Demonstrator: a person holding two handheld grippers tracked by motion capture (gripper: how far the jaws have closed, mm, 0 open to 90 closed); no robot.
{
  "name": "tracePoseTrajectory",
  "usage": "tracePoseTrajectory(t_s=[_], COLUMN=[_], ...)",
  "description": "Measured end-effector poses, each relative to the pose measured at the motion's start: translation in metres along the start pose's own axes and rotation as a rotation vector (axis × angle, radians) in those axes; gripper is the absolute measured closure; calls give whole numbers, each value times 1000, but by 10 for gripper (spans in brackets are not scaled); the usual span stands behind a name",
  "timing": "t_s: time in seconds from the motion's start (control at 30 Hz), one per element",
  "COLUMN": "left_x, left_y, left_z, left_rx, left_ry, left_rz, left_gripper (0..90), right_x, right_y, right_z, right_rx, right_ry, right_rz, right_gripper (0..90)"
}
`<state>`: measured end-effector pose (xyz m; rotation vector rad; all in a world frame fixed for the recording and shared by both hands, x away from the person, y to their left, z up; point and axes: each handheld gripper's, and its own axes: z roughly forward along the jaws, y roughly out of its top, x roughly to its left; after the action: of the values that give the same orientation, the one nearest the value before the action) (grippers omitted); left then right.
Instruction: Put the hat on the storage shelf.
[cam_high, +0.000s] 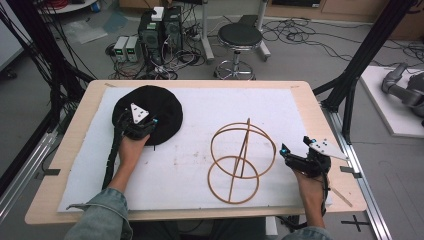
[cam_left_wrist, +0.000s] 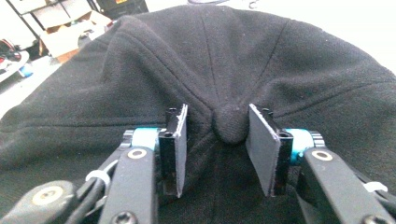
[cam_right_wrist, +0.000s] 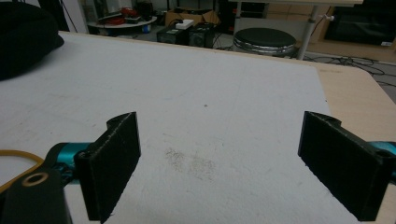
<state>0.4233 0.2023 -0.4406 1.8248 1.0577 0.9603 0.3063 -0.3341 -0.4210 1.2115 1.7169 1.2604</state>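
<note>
No legible text, label or number anywhere.

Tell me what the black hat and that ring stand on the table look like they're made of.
Black hat: looks like soft matte woven fabric, with stitched seams meeting at a covered top button. Ring stand: probably thin bent wood or rattan, going by its tan, slender hoops; could be coated wire.

Table (cam_high: 70, 150) — white mat (cam_high: 210, 107), hat (cam_high: 165, 107), wire frame (cam_high: 242, 160)

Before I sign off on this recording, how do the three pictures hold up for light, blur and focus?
High view: even room light, soft detail, black hat nearly featureless, thin wooden ring frame legible. Left gripper view: hat seams and top button sharp between the left claw pads, background washed out. Right gripper view: right claw slightly soft, white mat bright.
</note>
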Motion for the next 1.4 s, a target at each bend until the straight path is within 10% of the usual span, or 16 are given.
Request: tracePoseTrajectory(t_s=[0.5, 0.97, 1.4], left_x=[4, 18, 32], left_y=[3, 55, 71], left_z=[-6, -47, -65], left_rx=[-11, -118, -158], left_ry=[-32, -99, -124], left_rz=[-20, -37, -78], left_gripper=[672, 690, 693], right_x=[-1, -3, -6], right_y=[0, 1, 1], right_z=[-1, -3, -4], right_rx=[-5, -17, -22], right_ry=[-5, -9, -11], right_rz=[4, 13, 21], right_gripper=[127, 127, 127])
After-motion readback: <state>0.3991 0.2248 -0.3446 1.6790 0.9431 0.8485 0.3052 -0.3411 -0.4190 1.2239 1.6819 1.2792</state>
